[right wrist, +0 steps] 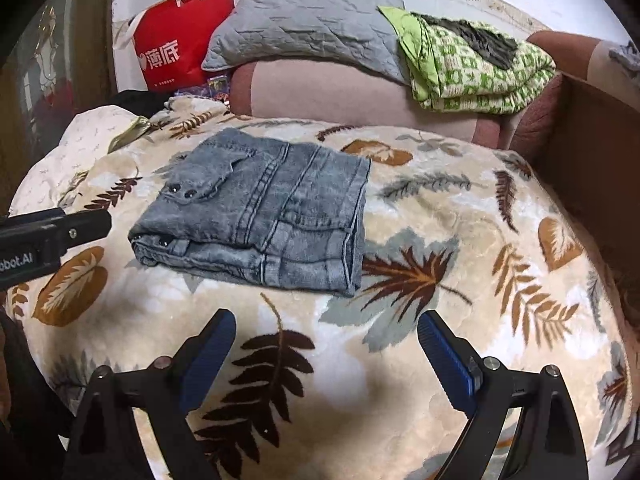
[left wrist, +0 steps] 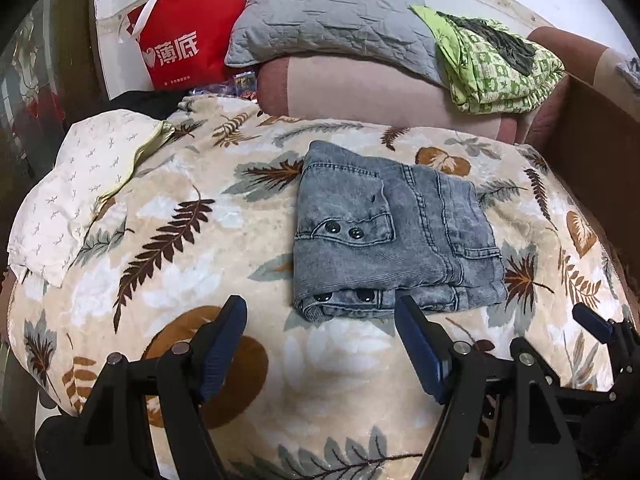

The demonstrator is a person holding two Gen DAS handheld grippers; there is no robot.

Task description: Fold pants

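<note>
Grey denim pants (left wrist: 396,232) lie folded into a compact rectangle on the leaf-patterned blanket (left wrist: 192,240), with black snap buttons showing on a pocket flap and along the near edge. My left gripper (left wrist: 320,306) hovers open just in front of that near edge, nothing between its blue pads. In the right wrist view the same pants (right wrist: 260,216) lie left of centre. My right gripper (right wrist: 326,320) is open over bare blanket (right wrist: 460,240), a little short of the pants' near right corner. The left gripper's black body (right wrist: 52,236) shows at the left edge there.
A white patterned cloth (left wrist: 80,184) lies on the blanket's left. Behind the blanket sit a pink bolster (left wrist: 380,96), a grey quilted pillow (left wrist: 332,20), a green patterned cloth (left wrist: 496,64) and a red paper bag (left wrist: 188,36). A brown board (left wrist: 592,148) borders the right side.
</note>
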